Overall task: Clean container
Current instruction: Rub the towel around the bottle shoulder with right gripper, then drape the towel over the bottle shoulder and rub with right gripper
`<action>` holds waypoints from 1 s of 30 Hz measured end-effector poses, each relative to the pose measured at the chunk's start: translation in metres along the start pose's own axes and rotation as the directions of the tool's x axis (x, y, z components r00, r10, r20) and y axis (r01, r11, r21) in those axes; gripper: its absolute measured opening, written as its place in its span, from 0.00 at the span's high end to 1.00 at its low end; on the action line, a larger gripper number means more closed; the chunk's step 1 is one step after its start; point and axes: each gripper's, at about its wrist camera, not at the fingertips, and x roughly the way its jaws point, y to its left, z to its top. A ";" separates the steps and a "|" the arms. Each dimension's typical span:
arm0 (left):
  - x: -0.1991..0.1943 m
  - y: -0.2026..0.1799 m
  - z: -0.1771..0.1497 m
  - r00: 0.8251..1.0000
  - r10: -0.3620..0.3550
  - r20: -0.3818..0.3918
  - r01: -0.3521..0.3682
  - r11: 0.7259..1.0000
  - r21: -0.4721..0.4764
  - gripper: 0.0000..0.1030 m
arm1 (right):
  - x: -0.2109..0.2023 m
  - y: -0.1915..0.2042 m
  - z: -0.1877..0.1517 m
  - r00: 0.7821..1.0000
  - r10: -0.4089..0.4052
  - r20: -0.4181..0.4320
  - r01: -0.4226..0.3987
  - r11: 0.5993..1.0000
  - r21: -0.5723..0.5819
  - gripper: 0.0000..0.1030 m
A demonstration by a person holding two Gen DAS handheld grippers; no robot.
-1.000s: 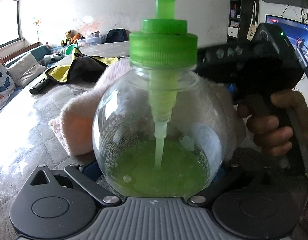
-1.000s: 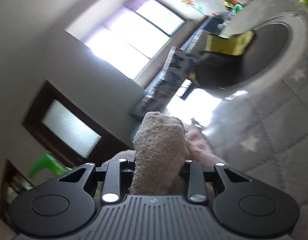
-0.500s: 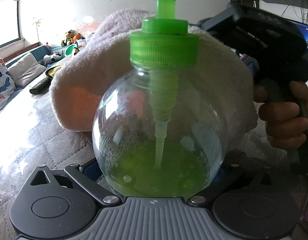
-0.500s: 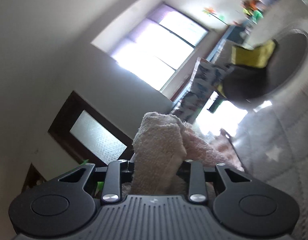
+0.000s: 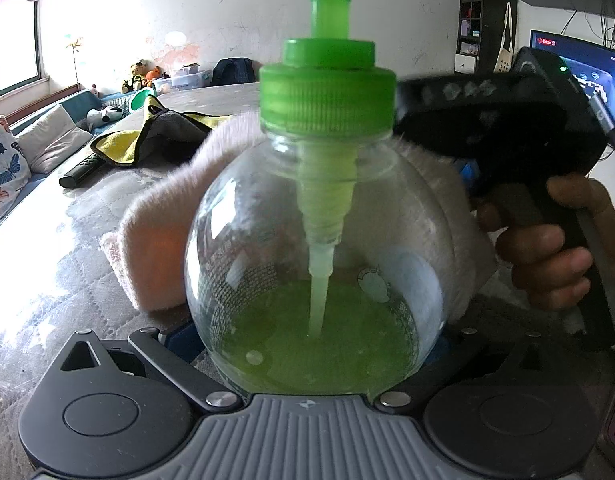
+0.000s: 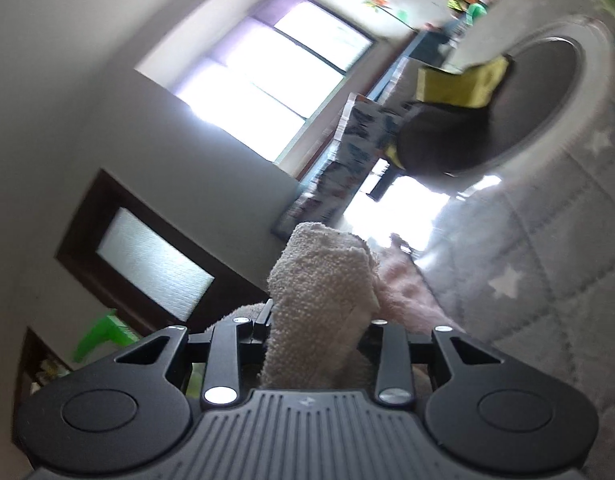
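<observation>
A round clear bottle (image 5: 315,264) with a green pump cap (image 5: 327,92) and green liquid at the bottom fills the left wrist view. My left gripper (image 5: 315,344) is shut on its lower part and holds it upright. A pale pink towel (image 5: 155,236) lies against the far side of the bottle. My right gripper (image 6: 315,320) is shut on that pink towel (image 6: 319,300); its black body (image 5: 507,128) and the hand holding it show behind the bottle on the right.
A yellow and grey cloth (image 5: 147,140) and a black remote (image 5: 79,172) lie on the grey quilted table (image 5: 47,264) at the back left. A round dark pad with a white rim (image 6: 547,100) shows in the right wrist view. A screen (image 5: 579,64) stands at the right.
The towel and my right gripper rose over the back of the bottle, then came back down to its mid height. The bottle and my left gripper have stayed still.
</observation>
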 end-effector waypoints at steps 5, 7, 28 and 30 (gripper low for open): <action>0.000 0.001 0.001 1.000 0.001 0.000 -0.001 1.000 0.001 0.00 | 0.002 0.000 -0.001 0.999 -0.046 -0.003 0.046 0.999 -0.017 0.68; 0.000 0.001 0.001 1.000 0.001 0.000 -0.001 1.000 0.001 0.00 | 0.003 0.002 -0.003 0.997 -0.083 0.001 0.083 0.996 -0.040 0.68; -0.003 0.002 0.001 1.000 0.001 0.000 -0.001 1.000 0.001 0.00 | -0.010 0.016 0.001 0.987 0.157 0.036 -0.155 0.986 -0.065 0.72; -0.003 0.002 0.001 1.000 0.001 0.000 -0.001 1.000 0.001 0.00 | -0.008 0.014 0.002 0.991 0.126 0.033 -0.124 0.990 -0.061 0.72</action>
